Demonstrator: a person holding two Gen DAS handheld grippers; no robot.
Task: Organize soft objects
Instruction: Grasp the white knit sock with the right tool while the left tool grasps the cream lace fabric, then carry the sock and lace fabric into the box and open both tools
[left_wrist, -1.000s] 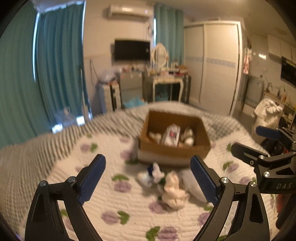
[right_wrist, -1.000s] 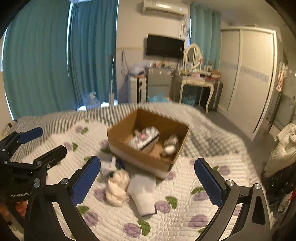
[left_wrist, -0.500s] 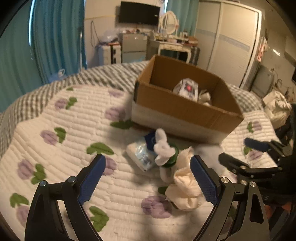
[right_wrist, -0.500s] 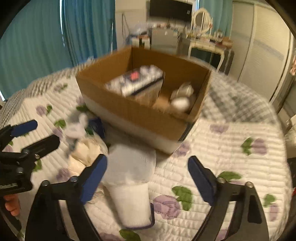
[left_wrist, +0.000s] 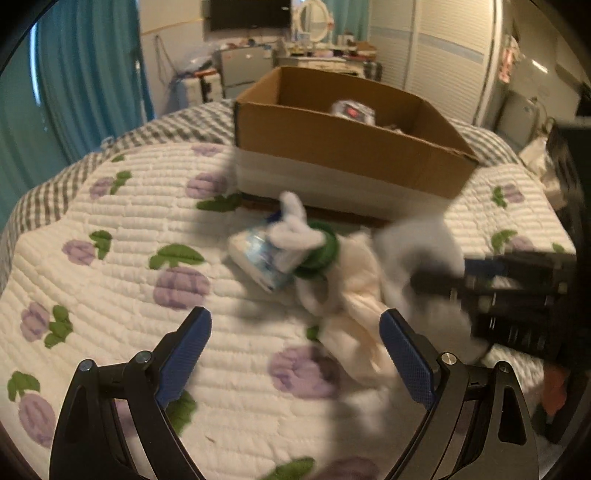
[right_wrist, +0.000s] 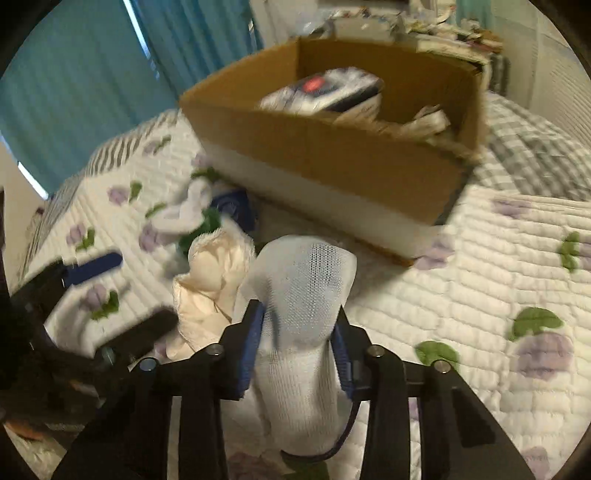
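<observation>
The white sock (right_wrist: 301, 332) lies lengthwise along the right gripper (right_wrist: 297, 332), its rounded end pointing away toward the cardboard box (right_wrist: 332, 155) — both blue pads clamp its middle. Just left of it sits a cream cloth (right_wrist: 210, 280), then a white toy with a green collar (left_wrist: 306, 243) on a small packet (left_wrist: 255, 258). Only the left wrist view shows the left gripper (left_wrist: 295, 350) spread wide, holding nothing, above the flowered quilt (left_wrist: 122, 258).
</observation>
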